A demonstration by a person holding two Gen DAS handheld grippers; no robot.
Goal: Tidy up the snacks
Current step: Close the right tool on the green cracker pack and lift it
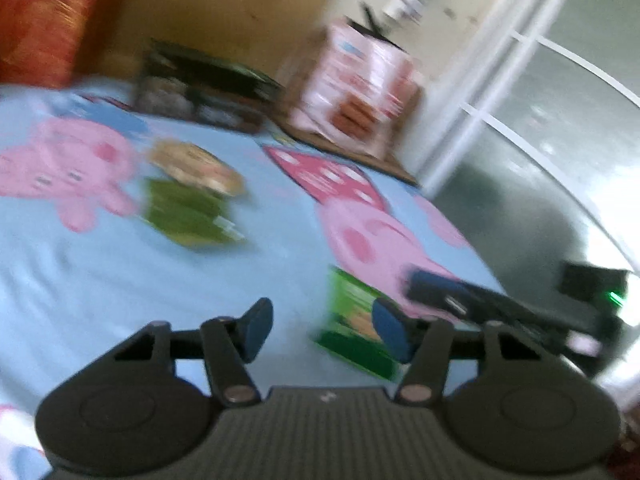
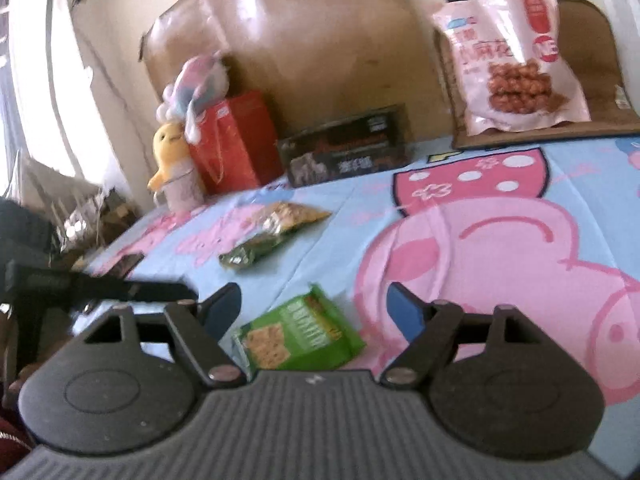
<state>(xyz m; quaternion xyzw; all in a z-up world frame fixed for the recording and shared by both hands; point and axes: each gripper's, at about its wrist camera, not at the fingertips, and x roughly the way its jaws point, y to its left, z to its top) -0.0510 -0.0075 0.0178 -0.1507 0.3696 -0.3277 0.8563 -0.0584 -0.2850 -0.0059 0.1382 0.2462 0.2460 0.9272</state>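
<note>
The left gripper hangs with its fingers released, nothing between them; the right gripper likewise stands parted and empty over the bed sheet, a blue spread printed with pink cartoon pigs. Nearest lies the green cracker packet, flat on the sheet just ahead of and between the right fingers, so probably the next thing to be taken; in the left view the same green cracker packet sits beside the right-hand finger, partly hidden behind it, and the other gripper's dark body shows just beyond. Further ahead, to the left of the right fingers, a dark green packet and a tan nut packet lie touching, loose and unsorted. Beyond them a dark box stands against the brown headboard, perhaps the gathering place, though I cannot tell; a red bag stands left of it.

The right view alone shows the yellow plush toy and sharp print on the large pink snack bag propped upright at the far right; the left view, heavily blurred, alone shows the glass door past the bed's edge.
</note>
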